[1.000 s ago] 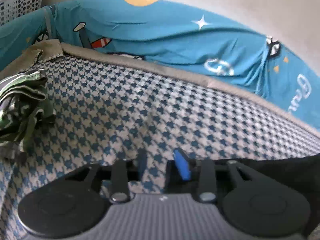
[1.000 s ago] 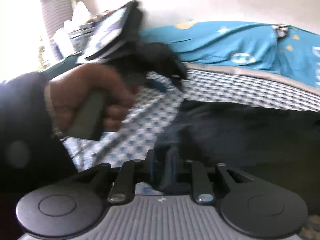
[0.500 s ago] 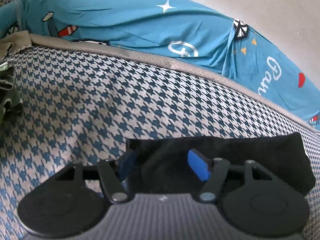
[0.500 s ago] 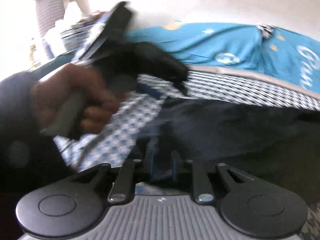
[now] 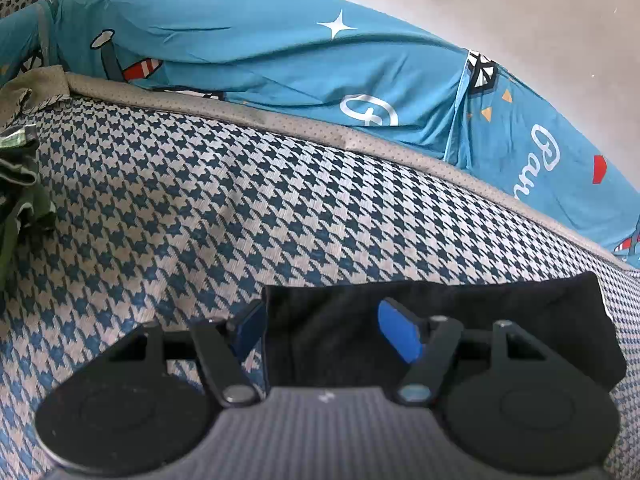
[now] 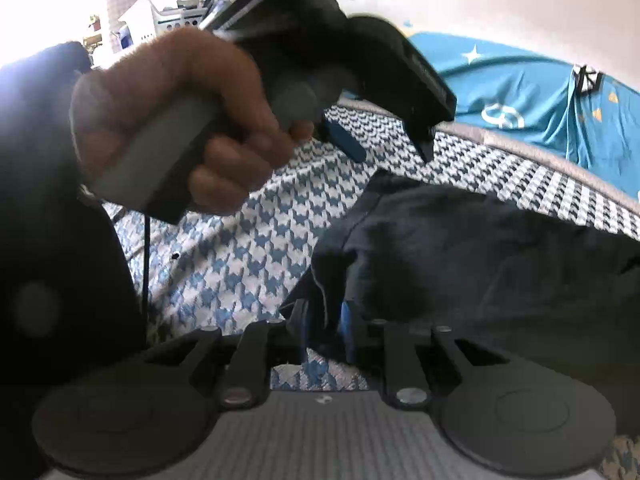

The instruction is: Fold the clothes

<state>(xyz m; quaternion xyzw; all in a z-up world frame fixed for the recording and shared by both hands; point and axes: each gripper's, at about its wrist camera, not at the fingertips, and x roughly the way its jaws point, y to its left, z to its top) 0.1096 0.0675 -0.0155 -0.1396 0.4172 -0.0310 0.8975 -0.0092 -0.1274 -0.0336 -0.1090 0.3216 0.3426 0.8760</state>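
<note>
Houndstooth bedcover (image 5: 224, 208) carries the dark garment (image 6: 480, 248), pinched at its near corner by the right gripper (image 6: 324, 320) to steady the fold while the left gripper (image 5: 320, 328) hangs spread, unclamped, over its edge.

A bedroom in a home. The work surface is a bed (image 5: 208, 200) covered with a blue-and-white houndstooth sheet, edged by a grey perforated mattress border (image 5: 304, 128). Behind it lies bright teal bedding (image 5: 280, 64) printed in a children's style with white stars, lighthouses, small boats and looping white letters, pressed against a plain off-white wall (image 5: 500, 4). A crumpled green garment (image 5: 20, 184) sits at the bed's left edge and a dark garment (image 6: 480, 248) lies across the sheet. In the right wrist view, white perforated plastic baskets (image 6: 176, 20) holding household clutter stand in the bright far corner.
</note>
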